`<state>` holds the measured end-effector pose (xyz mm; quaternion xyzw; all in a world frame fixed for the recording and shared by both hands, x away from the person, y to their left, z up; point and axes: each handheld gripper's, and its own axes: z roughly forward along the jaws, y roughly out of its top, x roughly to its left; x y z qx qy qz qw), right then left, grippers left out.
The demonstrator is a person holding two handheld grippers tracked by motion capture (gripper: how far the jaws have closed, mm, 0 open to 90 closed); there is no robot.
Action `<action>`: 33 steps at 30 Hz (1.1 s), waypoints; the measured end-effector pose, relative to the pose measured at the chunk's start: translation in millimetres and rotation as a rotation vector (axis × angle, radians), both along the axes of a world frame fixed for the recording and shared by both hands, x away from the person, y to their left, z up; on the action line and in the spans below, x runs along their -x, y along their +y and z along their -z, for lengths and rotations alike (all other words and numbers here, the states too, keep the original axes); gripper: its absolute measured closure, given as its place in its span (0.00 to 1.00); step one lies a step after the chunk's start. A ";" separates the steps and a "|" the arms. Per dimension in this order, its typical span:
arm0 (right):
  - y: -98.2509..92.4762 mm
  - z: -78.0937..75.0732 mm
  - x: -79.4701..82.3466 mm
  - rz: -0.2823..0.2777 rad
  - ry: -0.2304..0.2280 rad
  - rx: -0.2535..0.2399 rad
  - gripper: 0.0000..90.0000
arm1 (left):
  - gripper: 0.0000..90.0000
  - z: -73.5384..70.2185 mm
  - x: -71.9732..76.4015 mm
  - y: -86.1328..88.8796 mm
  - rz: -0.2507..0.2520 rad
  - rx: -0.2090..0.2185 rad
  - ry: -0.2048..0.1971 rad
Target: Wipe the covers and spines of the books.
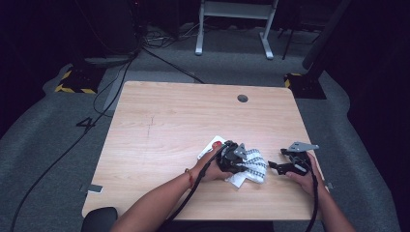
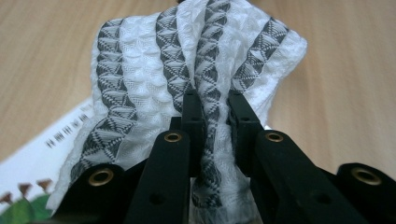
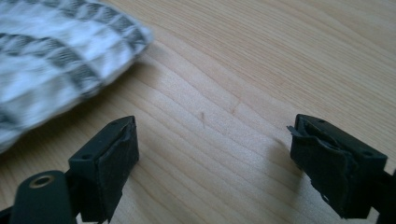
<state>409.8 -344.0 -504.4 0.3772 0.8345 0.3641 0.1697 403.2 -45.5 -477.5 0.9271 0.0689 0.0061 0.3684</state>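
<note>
A white cloth with dark patterned stripes (image 1: 254,165) lies bunched near the table's front, right of centre. My left gripper (image 1: 240,162) is shut on a fold of the cloth (image 2: 187,60), which rises in front of its jaws in the left gripper view. Under the cloth lies a white printed card (image 1: 211,146), with its corner (image 2: 28,158) at the lower left. My right gripper (image 1: 273,165) stands open just right of the cloth, low over bare wood. In the right gripper view the cloth's edge (image 3: 51,60) lies at the upper left, clear of the fingers (image 3: 114,161).
The wooden table (image 1: 159,125) has a round cable hole (image 1: 242,98) at the back right. A small grey piece (image 1: 94,189) sits at the front left edge. Cables and a white desk frame (image 1: 234,21) stand on the grey floor beyond.
</note>
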 end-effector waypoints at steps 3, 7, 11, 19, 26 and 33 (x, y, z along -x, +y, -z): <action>0.0 0.0 0.0 0.000 0.000 0.000 0.17 | 0.90 0.9 6.7 17.4 0.006 0.005 0.012; 0.0 0.0 0.0 0.000 0.000 0.000 0.17 | 0.90 3.0 11.4 46.9 -0.019 0.019 0.041; 0.1 0.0 0.0 0.001 0.000 0.000 0.17 | 0.90 1.1 8.9 69.5 -0.064 -0.012 0.016; 0.0 0.0 0.0 0.001 0.000 0.000 0.17 | 0.89 2.3 -7.6 98.0 -0.152 -0.020 -0.006; 0.0 0.0 0.0 0.001 0.000 0.000 0.17 | 0.89 1.7 -26.3 108.4 -0.233 -0.044 -0.041; 0.0 0.0 -0.1 0.000 0.000 0.000 0.17 | 0.89 4.2 -50.3 117.2 -0.325 -0.020 -0.013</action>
